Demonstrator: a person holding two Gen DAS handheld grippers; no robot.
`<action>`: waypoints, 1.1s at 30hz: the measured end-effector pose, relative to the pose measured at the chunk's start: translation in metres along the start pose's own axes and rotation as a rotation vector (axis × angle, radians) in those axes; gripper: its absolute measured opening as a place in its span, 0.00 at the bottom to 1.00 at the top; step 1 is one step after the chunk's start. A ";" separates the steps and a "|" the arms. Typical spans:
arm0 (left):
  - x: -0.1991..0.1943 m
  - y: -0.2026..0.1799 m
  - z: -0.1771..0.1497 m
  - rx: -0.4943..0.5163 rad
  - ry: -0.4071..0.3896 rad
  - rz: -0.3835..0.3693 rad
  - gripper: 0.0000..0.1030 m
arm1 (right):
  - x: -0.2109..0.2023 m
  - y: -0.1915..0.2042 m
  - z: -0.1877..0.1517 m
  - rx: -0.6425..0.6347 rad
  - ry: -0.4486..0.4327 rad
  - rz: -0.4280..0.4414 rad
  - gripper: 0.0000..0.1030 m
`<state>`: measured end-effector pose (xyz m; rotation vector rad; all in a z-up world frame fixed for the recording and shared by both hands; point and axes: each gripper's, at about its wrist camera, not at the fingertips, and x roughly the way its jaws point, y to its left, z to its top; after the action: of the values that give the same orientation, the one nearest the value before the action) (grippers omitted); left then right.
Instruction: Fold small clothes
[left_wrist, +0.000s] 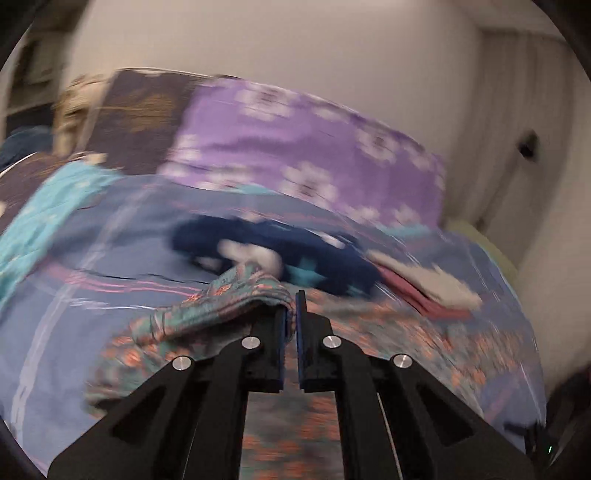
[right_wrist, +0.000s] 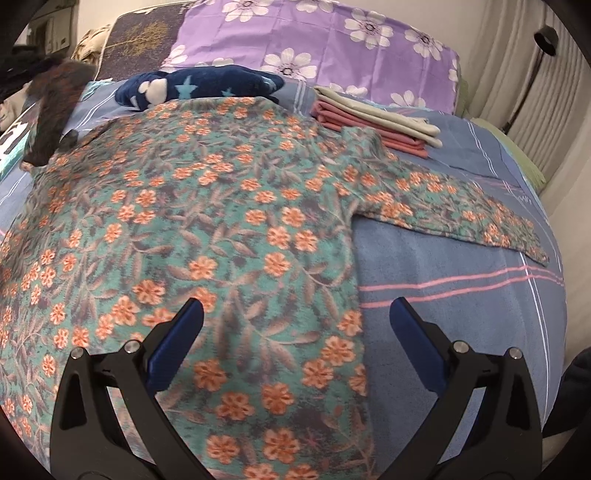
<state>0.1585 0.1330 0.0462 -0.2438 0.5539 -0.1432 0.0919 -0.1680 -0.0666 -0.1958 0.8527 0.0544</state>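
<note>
- Firstly, left wrist view: left gripper (left_wrist: 295, 314), frame centre, is clamped on a fold of the floral top (left_wrist: 229, 295); a thin pinch could slip free mid-carry.
- Right wrist view: right gripper (right_wrist: 295, 332), jaws wide and empty, hovers over the top (right_wrist: 207, 206) spread on the bed (right_wrist: 443, 295); unpinned cloth may drag.

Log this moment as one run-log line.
task: fold small clothes | left hand-held gripper: shut on floral top sleeve | right hand-held gripper: open over top's side edge | folded stack: behind
</note>
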 end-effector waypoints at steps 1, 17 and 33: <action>0.013 -0.024 -0.010 0.040 0.031 -0.036 0.06 | 0.000 -0.004 0.000 0.009 0.001 -0.003 0.98; -0.001 -0.044 -0.110 0.286 0.165 0.135 0.81 | 0.005 -0.027 0.035 0.058 -0.017 0.225 0.88; 0.041 0.087 -0.093 0.065 0.293 0.546 0.81 | 0.111 0.115 0.166 0.004 0.184 0.593 0.76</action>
<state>0.1492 0.1912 -0.0738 -0.0009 0.8861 0.3382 0.2731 -0.0265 -0.0609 0.0630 1.0712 0.5970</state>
